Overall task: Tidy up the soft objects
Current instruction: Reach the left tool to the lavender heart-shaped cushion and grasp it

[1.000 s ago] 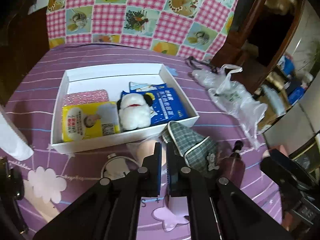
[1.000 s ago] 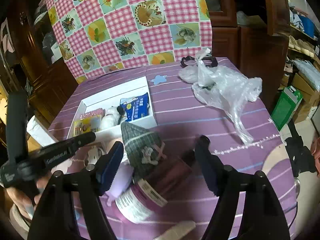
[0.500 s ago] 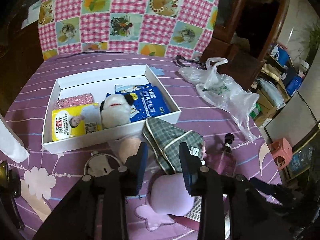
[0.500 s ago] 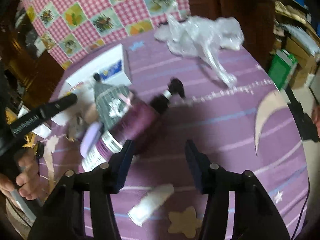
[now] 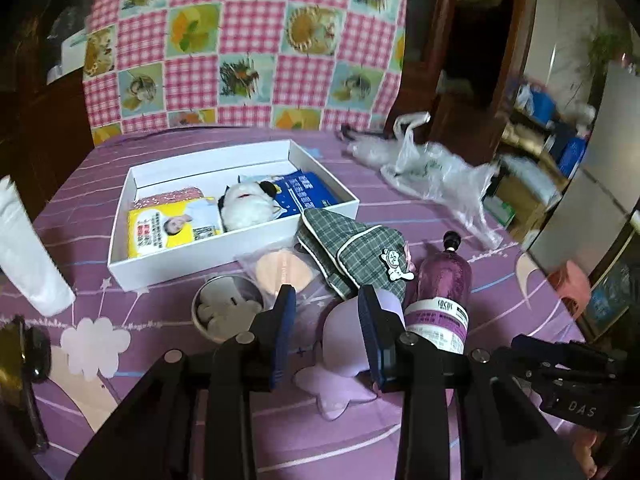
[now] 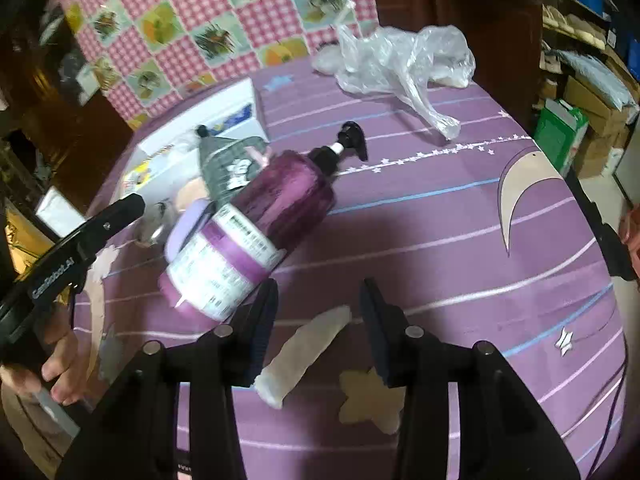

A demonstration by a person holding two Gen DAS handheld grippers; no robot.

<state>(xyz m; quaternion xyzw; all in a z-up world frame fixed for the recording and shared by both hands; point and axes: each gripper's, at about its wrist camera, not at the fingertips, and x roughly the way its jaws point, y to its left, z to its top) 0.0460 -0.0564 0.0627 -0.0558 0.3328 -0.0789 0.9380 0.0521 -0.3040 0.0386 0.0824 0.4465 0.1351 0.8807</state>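
- On the purple striped surface (image 5: 400, 216), a white box (image 5: 200, 256) held a yellow packet (image 5: 172, 232), a pink glittery pouch (image 5: 172, 194), a white plush toy (image 5: 248, 208) and a blue packet (image 5: 308, 196).
- Just outside the box lay a plaid pouch (image 5: 352, 248), a peach pad in a clear wrapper (image 5: 284, 272), a round tin (image 5: 228, 308) and a lilac soft object (image 5: 344, 340).
- The purple pump bottle (image 6: 256, 232) lay on its side; its label print was too blurred to read.
- The left gripper (image 5: 326, 340) had its fingers partly apart, the lilac object between them, apparently ungripped.
- Only the right wrist view showed a pale rolled cloth (image 6: 304, 356) between the right gripper (image 6: 320, 332) fingers, which had just been closing, untouching.
- A clear plastic bag (image 6: 400, 60) lay well apart.
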